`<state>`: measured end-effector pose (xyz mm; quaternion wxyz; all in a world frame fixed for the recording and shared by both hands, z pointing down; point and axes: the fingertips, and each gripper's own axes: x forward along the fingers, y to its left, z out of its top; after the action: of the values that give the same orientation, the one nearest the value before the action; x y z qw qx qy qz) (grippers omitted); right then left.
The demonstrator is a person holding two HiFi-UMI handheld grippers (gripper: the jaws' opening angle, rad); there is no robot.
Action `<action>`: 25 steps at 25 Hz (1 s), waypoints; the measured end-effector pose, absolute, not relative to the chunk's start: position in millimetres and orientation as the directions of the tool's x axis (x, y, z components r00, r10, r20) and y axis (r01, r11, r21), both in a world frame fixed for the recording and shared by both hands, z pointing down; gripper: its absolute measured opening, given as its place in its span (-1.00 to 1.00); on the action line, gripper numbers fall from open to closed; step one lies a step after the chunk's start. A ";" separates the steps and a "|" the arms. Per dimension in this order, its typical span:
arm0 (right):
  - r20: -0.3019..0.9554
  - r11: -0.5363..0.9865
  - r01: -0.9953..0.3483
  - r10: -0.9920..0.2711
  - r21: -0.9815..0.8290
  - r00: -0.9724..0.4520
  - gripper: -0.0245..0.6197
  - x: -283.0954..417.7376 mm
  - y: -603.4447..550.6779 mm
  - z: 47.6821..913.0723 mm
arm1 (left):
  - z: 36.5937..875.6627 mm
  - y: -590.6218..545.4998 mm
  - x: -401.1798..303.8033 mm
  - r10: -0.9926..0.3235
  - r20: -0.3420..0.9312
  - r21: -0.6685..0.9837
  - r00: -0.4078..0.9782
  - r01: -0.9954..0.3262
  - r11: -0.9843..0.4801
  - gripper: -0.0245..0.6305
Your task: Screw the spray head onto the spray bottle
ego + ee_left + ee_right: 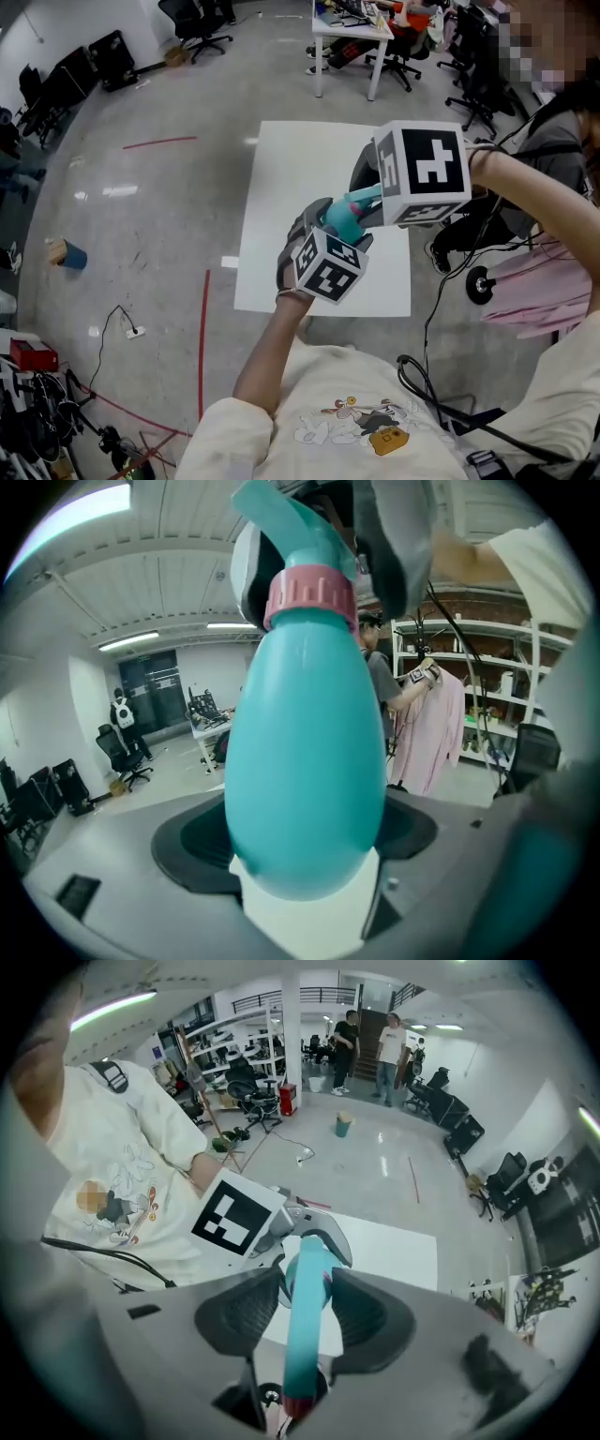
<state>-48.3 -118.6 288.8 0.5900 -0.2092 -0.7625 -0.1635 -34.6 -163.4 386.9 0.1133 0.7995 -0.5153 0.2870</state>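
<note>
Teal spray bottle [343, 221] half-hidden between left gripper [300, 841], right gripper [307, 1309].

A lab-like workshop: office chairs [202, 23], a desk [352, 33], storage shelves [487, 696].

Spray bottle [341, 223] largely hidden in head view behind left gripper [330, 216] and right gripper [366, 202], left pads covered by the bottle's belly between them, spray head [281, 527] cut off by the top edge beyond the left jaws, its near end lost in the dark recess at the root of the right jaws.
</note>
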 end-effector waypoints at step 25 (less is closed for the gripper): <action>0.935 0.355 0.932 0.301 0.074 -0.189 -0.32 -16.8 -57.5 222.6 | 354.6 21.1 13.1 0.509 0.344 0.365 0.789 0.387 -0.847 0.36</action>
<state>-16.8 -57.5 222.6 0.4522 -0.4483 -0.6877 -0.3488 13.1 21.1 354.6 0.1389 0.9356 0.2393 0.2191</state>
